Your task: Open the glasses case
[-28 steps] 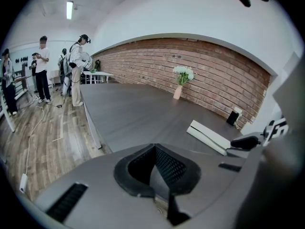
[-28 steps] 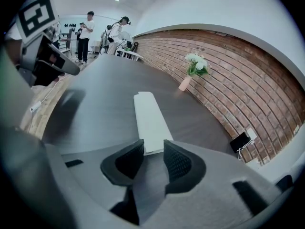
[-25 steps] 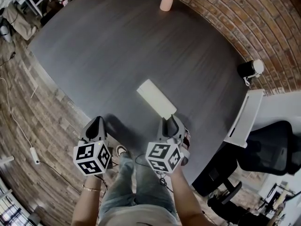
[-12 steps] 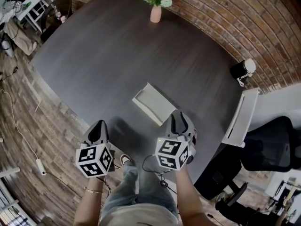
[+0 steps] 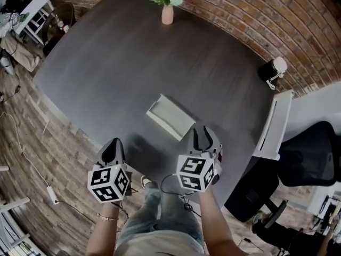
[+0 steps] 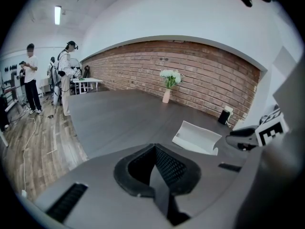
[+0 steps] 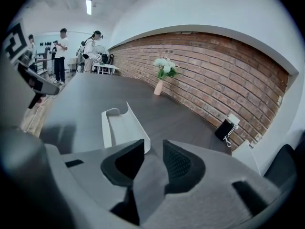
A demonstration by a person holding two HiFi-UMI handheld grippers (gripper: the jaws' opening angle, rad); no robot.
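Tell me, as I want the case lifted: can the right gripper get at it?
Probably yes. The right gripper hangs just short of the case, jaws open and empty though they have just been closing a little; only bare table lies between.

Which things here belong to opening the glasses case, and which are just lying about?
Job in hand:
- glasses case, lying open on the dark table

Just lying about:
- pink vase of flowers
- small black device at the table's edge
- black office chair
- people standing in the background
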